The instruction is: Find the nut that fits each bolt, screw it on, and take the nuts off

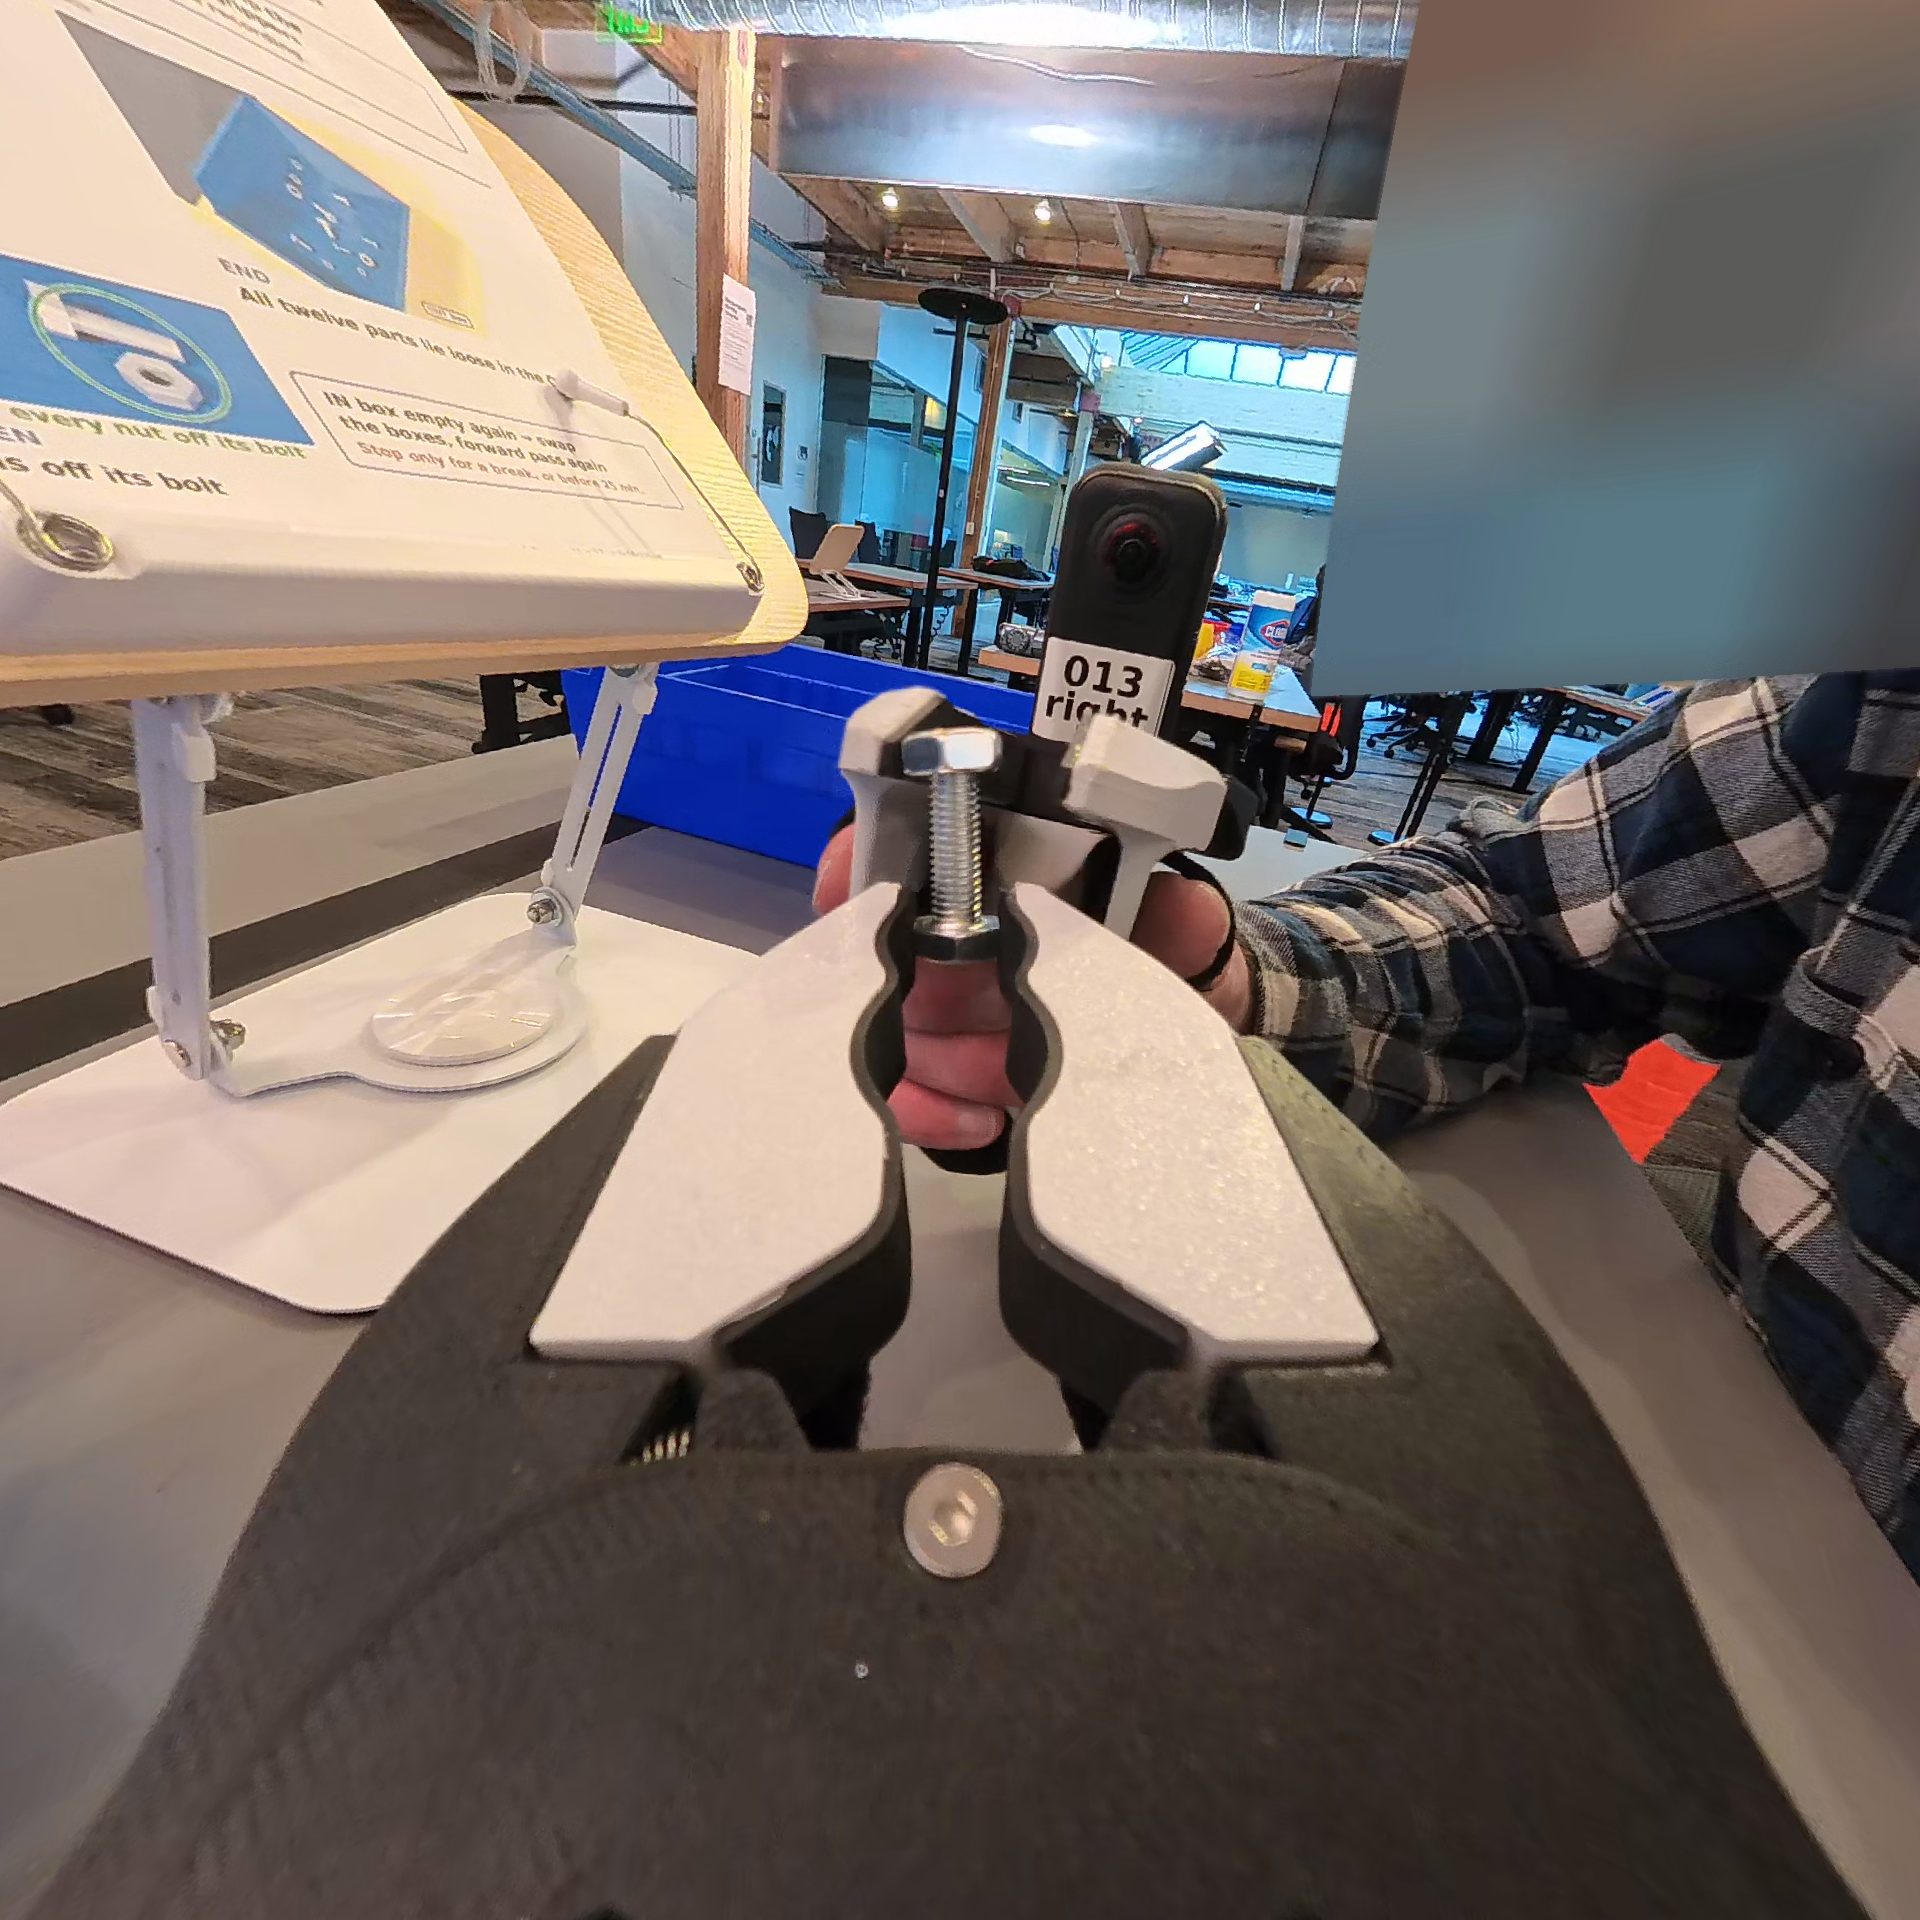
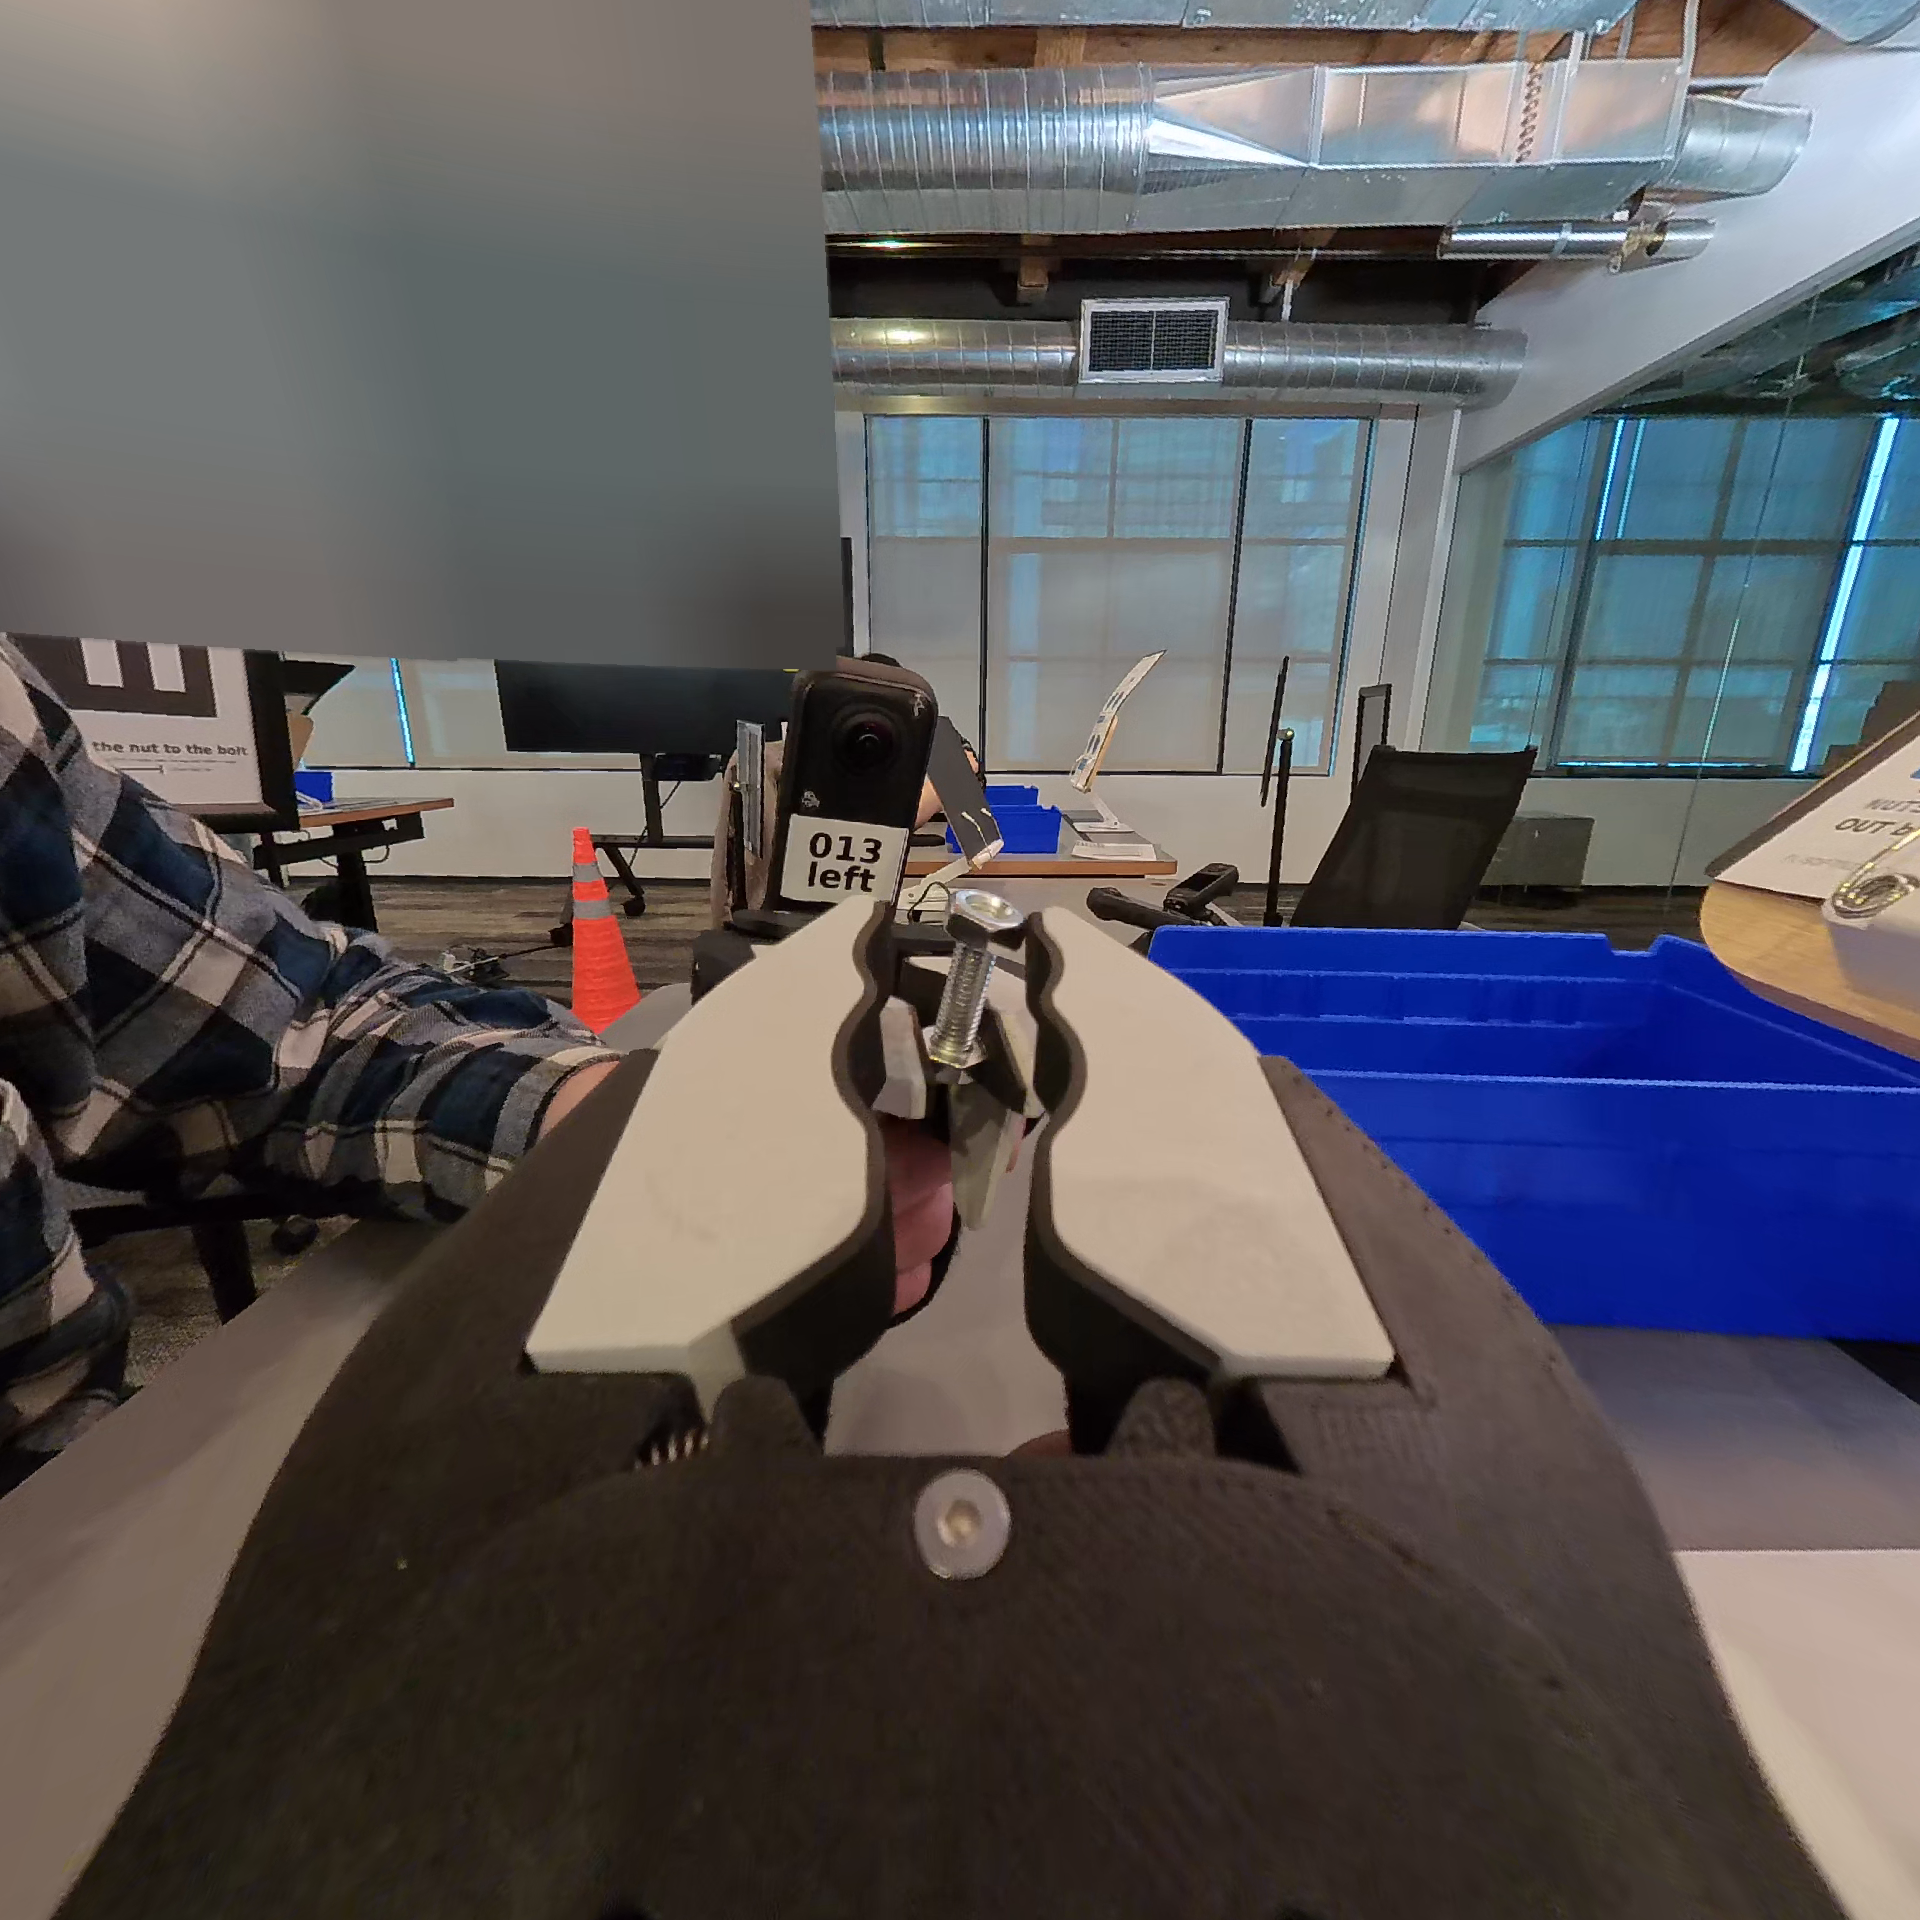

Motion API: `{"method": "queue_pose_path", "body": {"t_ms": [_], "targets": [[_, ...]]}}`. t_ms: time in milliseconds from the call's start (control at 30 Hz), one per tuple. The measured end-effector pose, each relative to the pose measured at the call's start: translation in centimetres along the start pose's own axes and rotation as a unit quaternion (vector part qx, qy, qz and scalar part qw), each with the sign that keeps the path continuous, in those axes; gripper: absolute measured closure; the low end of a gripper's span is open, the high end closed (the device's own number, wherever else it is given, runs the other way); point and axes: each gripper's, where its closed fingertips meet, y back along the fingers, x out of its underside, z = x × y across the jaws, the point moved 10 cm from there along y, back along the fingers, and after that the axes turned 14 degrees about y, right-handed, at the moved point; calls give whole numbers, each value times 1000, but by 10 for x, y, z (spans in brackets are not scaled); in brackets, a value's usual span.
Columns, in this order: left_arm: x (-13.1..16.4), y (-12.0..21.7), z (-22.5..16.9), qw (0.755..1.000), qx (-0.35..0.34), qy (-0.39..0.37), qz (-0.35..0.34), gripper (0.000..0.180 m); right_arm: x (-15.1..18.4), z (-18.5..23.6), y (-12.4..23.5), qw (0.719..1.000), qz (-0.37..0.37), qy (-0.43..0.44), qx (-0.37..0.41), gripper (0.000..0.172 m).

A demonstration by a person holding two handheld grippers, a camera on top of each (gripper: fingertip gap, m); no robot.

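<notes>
While left tongs (image 1: 954, 935) clench the nut (image 1: 954, 928), right tongs (image 2: 961, 935) straddle the bolt (image 2: 966, 987), released.

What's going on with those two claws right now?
Left claw clamped on nut at bolt's lower end. Right claw open around bolt head, one finger apart from it. Nothing in the way.

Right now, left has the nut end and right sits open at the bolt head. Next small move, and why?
Probably close the right gripper on the hex head of the bolt. The left gripper pinches the nut at the threaded end, while the right fingers stand open with a clear gap on one side of the head. Turning the bolt needs that grip first.
</notes>
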Motion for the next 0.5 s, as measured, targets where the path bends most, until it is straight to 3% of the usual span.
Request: {"method": "queue_pose_path", "body": {"t_ms": [500], "targets": [[-3, 4, 3, 1000, -7, 1, -5, 166, 0, -1, 2, 1000, -1, 1, 4, 149]]}}
